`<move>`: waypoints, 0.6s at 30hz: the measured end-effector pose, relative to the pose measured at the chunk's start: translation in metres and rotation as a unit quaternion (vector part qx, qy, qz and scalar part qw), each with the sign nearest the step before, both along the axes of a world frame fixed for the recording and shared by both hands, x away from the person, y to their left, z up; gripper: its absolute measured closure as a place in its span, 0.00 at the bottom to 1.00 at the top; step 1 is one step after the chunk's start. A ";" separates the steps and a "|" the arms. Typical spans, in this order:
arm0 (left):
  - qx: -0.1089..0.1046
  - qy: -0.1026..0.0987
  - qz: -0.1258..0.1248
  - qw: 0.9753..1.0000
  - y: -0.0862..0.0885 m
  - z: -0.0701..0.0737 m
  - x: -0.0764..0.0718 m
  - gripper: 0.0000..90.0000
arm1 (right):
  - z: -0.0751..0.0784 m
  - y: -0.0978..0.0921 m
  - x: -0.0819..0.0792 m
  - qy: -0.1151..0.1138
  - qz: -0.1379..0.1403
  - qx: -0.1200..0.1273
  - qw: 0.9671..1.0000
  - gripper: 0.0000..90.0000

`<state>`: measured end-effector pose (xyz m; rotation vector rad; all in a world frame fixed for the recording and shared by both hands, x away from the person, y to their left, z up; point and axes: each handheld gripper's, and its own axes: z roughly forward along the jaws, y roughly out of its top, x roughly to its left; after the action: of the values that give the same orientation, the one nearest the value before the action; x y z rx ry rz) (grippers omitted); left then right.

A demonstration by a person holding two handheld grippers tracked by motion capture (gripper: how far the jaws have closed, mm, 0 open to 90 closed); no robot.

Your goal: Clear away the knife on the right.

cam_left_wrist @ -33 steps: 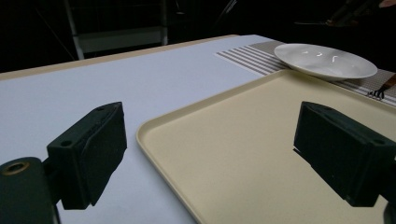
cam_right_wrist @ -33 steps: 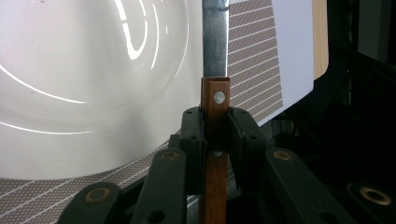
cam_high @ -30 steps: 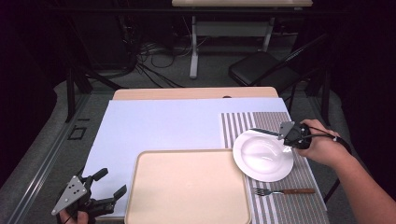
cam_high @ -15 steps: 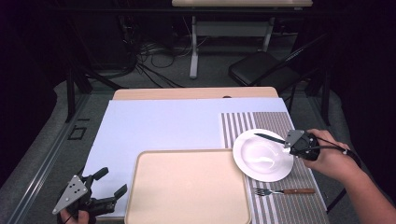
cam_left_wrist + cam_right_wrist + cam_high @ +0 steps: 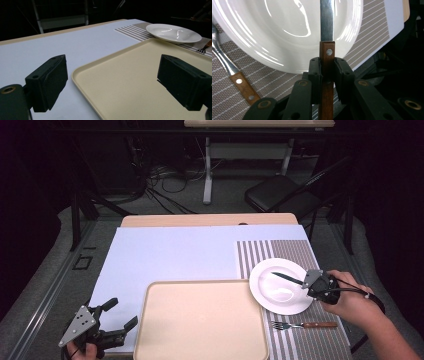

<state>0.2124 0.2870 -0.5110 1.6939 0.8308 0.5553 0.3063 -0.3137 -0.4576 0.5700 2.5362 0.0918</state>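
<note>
At the near left corner of the table, the left gripper (image 5: 116, 321) is held by a hand with its jaws spread wide and nothing between them, just left of the large beige plastic tray (image 5: 200, 320) that is laid on the pale blue mat (image 5: 175, 255). Right of the tray, a round white ceramic plate (image 5: 280, 287) is seen on a grey striped placemat (image 5: 295, 252), with a wooden-handled metal fork (image 5: 300, 325) laid near of it. At the right, a wooden-handled steel knife (image 5: 327, 50) is clamped by its handle between the closed jaws of the right gripper (image 5: 311, 282), and its blade is held out leftward over the plate.
</note>
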 end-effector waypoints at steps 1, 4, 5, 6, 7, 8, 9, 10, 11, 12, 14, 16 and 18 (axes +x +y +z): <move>0.000 -0.001 -0.001 1.000 0.000 0.000 0.000 0.11 | -0.002 0.001 -0.001 0.000 0.004 0.002 1.000 0.86; 0.001 0.000 -0.002 1.000 -0.001 0.000 0.001 0.11 | -0.003 0.006 -0.007 0.003 0.002 -0.011 1.000 0.86; 0.001 -0.001 -0.004 1.000 -0.001 0.000 0.002 0.11 | -0.009 0.006 -0.009 -0.016 0.009 0.025 1.000 0.86; 0.001 0.000 -0.004 1.000 -0.001 0.000 0.002 0.11 | -0.002 0.009 -0.012 0.015 0.000 -0.012 1.000 0.86; 0.001 0.000 -0.004 1.000 -0.001 0.000 0.002 0.11 | -0.005 0.009 -0.014 0.002 0.006 0.010 1.000 0.86; 0.001 -0.001 -0.004 1.000 -0.002 0.000 0.002 0.11 | -0.004 0.011 -0.015 0.004 0.005 0.007 1.000 0.86; 0.001 -0.001 -0.003 1.000 -0.002 0.000 0.002 0.11 | -0.004 0.011 -0.016 0.005 0.008 0.012 1.000 0.86; 0.001 -0.001 -0.003 1.000 -0.001 0.000 0.001 0.11 | -0.003 0.012 -0.018 0.012 0.001 0.004 1.000 0.86; 0.002 -0.001 -0.002 1.000 -0.001 0.000 0.001 0.11 | -0.002 0.013 -0.020 0.014 -0.004 0.002 1.000 0.86; 0.000 0.000 -0.002 1.000 -0.001 0.000 0.001 0.11 | -0.002 0.013 -0.021 0.018 -0.011 0.008 1.000 0.86; -0.001 0.000 -0.001 1.000 -0.001 0.000 0.001 0.11 | -0.003 0.013 -0.023 0.021 -0.020 0.018 0.999 0.86; 0.001 0.000 -0.002 1.000 -0.001 0.000 0.001 0.11 | -0.006 0.012 -0.024 0.026 -0.028 0.044 0.998 0.86; 0.001 0.000 -0.004 1.000 -0.001 0.000 0.002 0.11 | -0.005 0.013 -0.026 0.037 -0.044 0.027 0.998 0.86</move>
<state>0.2139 0.2857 -0.5115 1.6983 0.8233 0.5522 0.2802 -0.3005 -0.4623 0.7168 2.5823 0.1086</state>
